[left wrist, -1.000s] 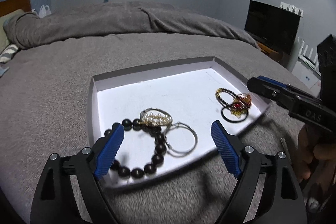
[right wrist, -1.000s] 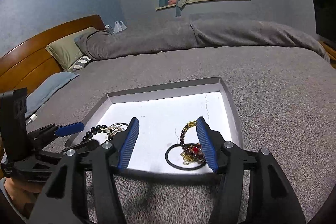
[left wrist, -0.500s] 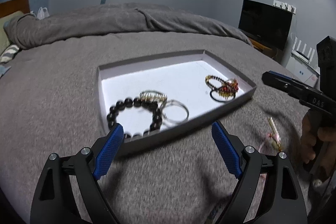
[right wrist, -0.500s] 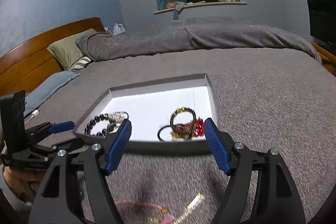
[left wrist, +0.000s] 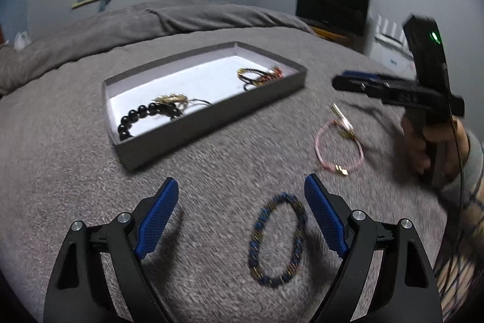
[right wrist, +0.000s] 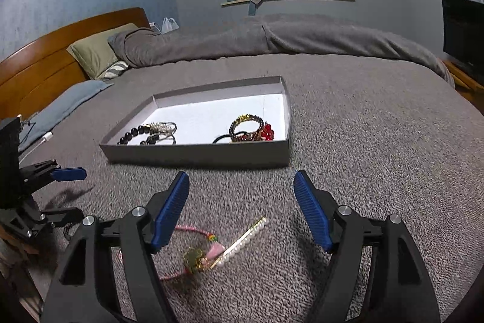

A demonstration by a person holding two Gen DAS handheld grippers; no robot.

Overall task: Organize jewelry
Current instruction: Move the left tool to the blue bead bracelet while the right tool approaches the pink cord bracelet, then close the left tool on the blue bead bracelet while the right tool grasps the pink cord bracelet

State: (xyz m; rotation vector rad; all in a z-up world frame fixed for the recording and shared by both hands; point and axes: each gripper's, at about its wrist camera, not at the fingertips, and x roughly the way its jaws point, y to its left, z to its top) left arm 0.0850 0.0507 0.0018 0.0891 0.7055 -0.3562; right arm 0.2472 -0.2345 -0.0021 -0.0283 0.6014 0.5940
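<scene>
A shallow grey tray (left wrist: 211, 114) with a white floor sits on the bed (left wrist: 60, 171), and it already holds two clusters of jewelry: a black bead bracelet (left wrist: 136, 118) tangled with silver and pearl pieces at one end, and a red-and-gold bracelet (right wrist: 251, 130) over a black loop at the other. Keeping the groups apart inside the tray looks deliberate — it stops the chains from knotting together.

Two pieces lie loose on the grey blanket, outside the tray. A blue bead bracelet (left wrist: 276, 241) rests flat just in front of the left tongs (left wrist: 240, 215), close beside the right-hand pad. The jaws stand wide and are closing slightly, but nothing is pressed between them; the bracelet lies on the blanket below rather than in a grip. The angle, tipped down toward the blanket, suits a pick from above.

The right tongs (right wrist: 242, 209) are also spread wide and empty. Beneath them lie a pink cord bracelet (right wrist: 187, 250) with a gold charm and a slim gold-and-pearl bar (right wrist: 242, 241), touching each other. In the left view a hand (left wrist: 429, 144) grips the right tool's handle above that same pink cord.

Each tool seems lined up on its own piece, probably so both can go to the tray in one pass.
</scene>
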